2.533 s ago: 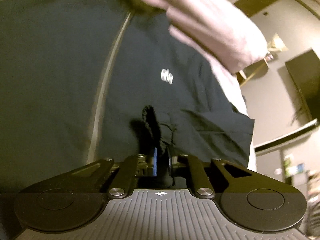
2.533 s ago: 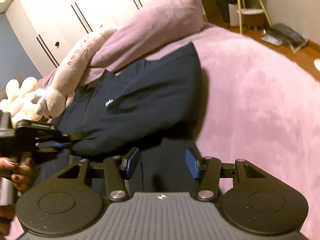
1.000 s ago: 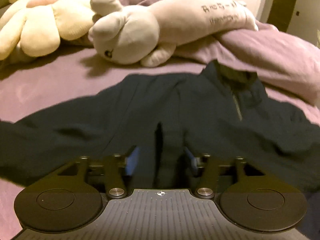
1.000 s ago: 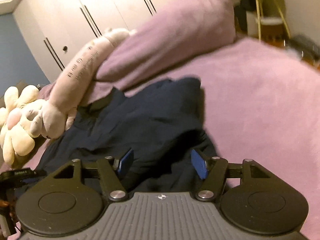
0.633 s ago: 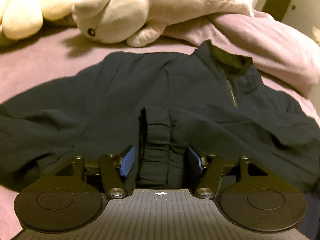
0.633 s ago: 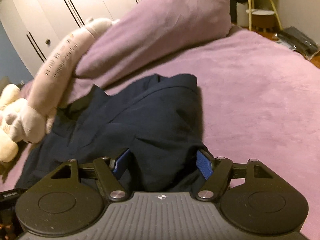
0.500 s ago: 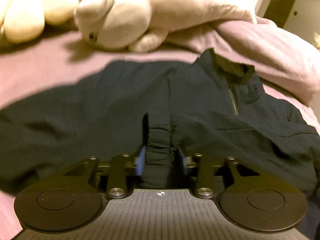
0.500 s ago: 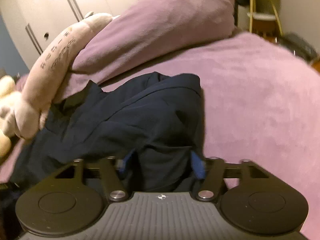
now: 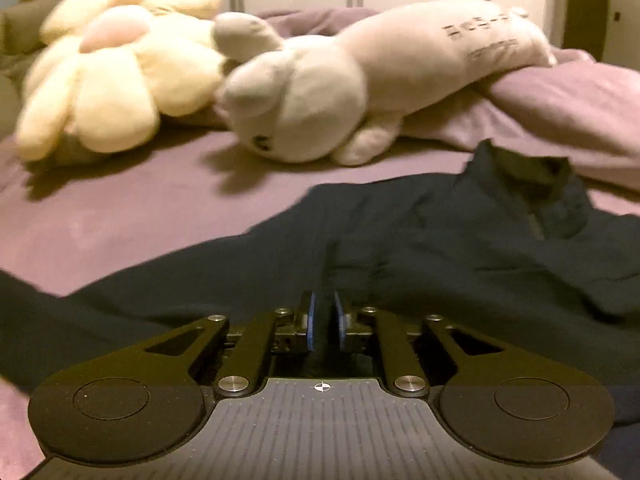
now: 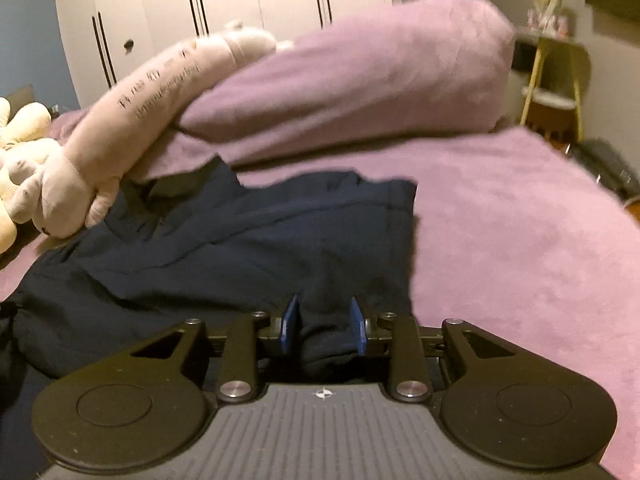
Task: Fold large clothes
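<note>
A dark navy zip-neck pullover lies spread on the purple bed, collar toward the pillows; it also shows in the right wrist view. My left gripper is shut on a ribbed edge of the pullover, with a thin fold pinched between the blue pads. My right gripper has its jaws closed in on a thick bunch of the pullover's hem, with the cloth filling the gap between the blue pads.
A long white plush animal and a cream flower plush lie at the head of the bed. A purple pillow lies behind the pullover. White wardrobe doors stand beyond. A yellow side table stands to the right of the bed.
Both grippers were open over the pullover's edge and have closed on the cloth. The left gripper's view has tilted up toward the plush toys.
</note>
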`<state>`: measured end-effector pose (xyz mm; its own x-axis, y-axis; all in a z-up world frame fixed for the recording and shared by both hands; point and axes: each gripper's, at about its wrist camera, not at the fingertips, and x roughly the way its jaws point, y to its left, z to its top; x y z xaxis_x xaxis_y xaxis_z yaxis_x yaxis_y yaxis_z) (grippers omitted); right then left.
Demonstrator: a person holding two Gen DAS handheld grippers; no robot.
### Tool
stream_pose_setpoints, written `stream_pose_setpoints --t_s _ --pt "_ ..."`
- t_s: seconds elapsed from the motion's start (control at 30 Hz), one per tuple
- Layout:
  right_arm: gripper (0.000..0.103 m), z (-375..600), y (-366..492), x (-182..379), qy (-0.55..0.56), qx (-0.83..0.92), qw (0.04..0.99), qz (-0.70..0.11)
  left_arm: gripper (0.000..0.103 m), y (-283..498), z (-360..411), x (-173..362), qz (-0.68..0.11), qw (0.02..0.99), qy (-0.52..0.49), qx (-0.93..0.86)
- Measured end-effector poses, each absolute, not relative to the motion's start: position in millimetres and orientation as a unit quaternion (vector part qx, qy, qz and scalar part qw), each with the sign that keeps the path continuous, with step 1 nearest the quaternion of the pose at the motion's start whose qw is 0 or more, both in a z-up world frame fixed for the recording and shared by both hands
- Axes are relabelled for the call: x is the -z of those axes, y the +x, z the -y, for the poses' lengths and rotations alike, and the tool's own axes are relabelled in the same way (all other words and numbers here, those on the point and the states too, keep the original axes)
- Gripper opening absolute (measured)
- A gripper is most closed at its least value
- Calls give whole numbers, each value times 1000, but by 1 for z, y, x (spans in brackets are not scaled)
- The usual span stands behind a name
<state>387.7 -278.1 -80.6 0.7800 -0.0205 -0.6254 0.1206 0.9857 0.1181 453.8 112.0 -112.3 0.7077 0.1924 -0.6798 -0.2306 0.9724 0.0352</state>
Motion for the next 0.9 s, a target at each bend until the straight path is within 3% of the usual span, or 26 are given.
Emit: stream_pose_setpoints --t_s 0.07,0.33,0.53,0.63,0.83,0.9 --pt "29 270 375 76 58 27 947 -315 39 442 -114 109 -356 927 -30 -112" --pt "30 248 387 117 -51 38 930 -361 54 448 -103 124 -404 909 -61 -82" --pt "32 237 393 113 -108 25 919 -379 66 449 -115 134 -423 896 -100 -93" --pt "35 240 382 94 -69 41 920 -384 70 441 -120 128 -430 891 -116 -88" --pt "46 243 290 79 117 -24 907 -403 71 398 -165 106 -404 889 -209 -62" --pt "49 242 260 84 150 -34 899 -411 81 380 -194 101 -387 884 -249 -80"
